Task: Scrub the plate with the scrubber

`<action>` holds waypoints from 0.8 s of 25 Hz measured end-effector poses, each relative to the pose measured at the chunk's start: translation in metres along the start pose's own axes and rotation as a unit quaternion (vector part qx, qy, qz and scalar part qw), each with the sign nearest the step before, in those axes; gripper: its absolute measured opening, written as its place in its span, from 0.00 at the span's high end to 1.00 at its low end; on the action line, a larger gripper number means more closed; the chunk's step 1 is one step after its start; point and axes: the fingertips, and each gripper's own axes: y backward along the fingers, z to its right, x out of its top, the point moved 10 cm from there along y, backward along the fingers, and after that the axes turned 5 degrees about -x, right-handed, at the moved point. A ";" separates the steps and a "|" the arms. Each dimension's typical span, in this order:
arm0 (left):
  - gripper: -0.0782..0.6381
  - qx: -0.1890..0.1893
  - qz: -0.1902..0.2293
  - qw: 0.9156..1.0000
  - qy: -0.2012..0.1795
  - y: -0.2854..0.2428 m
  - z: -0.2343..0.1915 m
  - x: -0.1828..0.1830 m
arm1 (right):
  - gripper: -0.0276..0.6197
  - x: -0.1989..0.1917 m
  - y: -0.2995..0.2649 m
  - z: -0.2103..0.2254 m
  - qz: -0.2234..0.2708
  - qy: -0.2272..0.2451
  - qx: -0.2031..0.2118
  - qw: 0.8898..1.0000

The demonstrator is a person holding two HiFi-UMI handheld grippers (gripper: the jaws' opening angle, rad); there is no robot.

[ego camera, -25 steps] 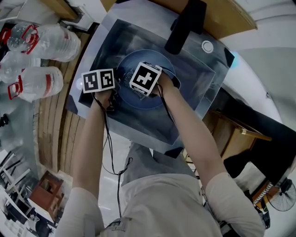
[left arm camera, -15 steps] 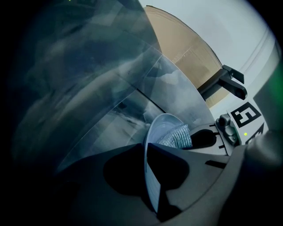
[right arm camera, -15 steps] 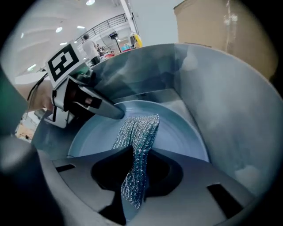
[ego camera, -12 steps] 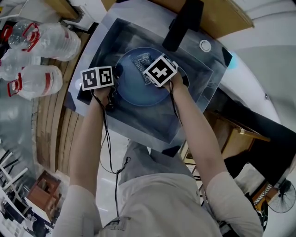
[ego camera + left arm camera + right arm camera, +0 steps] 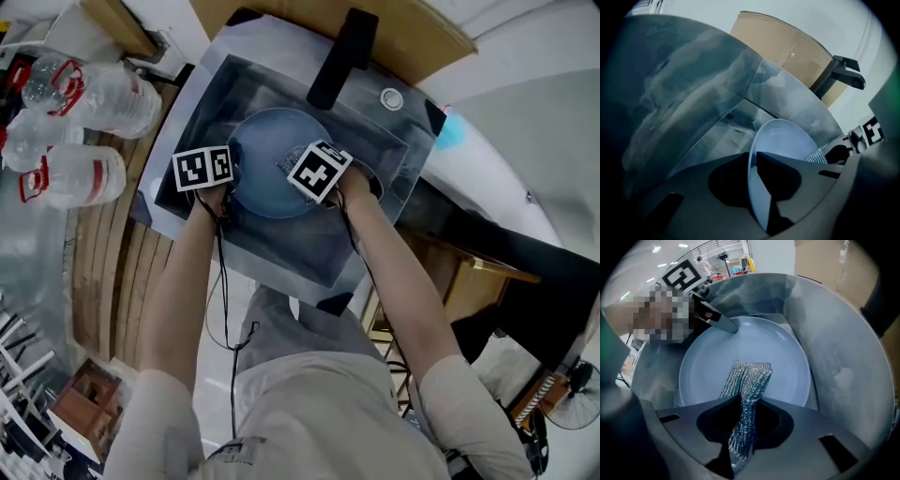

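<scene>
Steel sink (image 5: 370, 141) under a black tap (image 5: 335, 58), let into a pale surface. We see the blue plate (image 5: 262, 155) tilted in the basin. Its rim sits between the jaws of the left gripper (image 5: 754, 187), which are opening yet touch it on both sides. The right gripper (image 5: 743, 427) has its jaws closed on the silver mesh scrubber (image 5: 749, 378), whose free end reaches onto the plate's face. We judge scrubbing under way; the next stroke calls for a steadied rim and a pressed sweep across the face.

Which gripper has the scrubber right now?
The right gripper: the silver mesh scrubber is pinched between its jaws, its free end over the plate. The left gripper has only the plate's rim between its jaws, which are opening.
</scene>
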 end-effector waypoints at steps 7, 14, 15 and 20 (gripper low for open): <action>0.68 -0.013 0.045 0.999 -0.003 0.002 0.006 0.001 | 0.80 0.014 0.001 -0.062 0.108 0.008 0.051 0.993; 0.59 -0.072 0.125 0.988 -0.051 0.038 0.034 0.017 | 0.81 0.001 0.043 -0.073 0.246 -0.196 0.118 0.942; 0.59 -0.079 0.137 0.986 -0.057 0.047 0.039 0.020 | 0.81 -0.001 0.055 -0.074 0.265 -0.211 0.109 0.935; 0.57 -0.098 0.159 0.977 -0.105 0.100 0.061 0.040 | 0.80 -0.008 0.122 -0.071 0.315 -0.240 0.005 0.918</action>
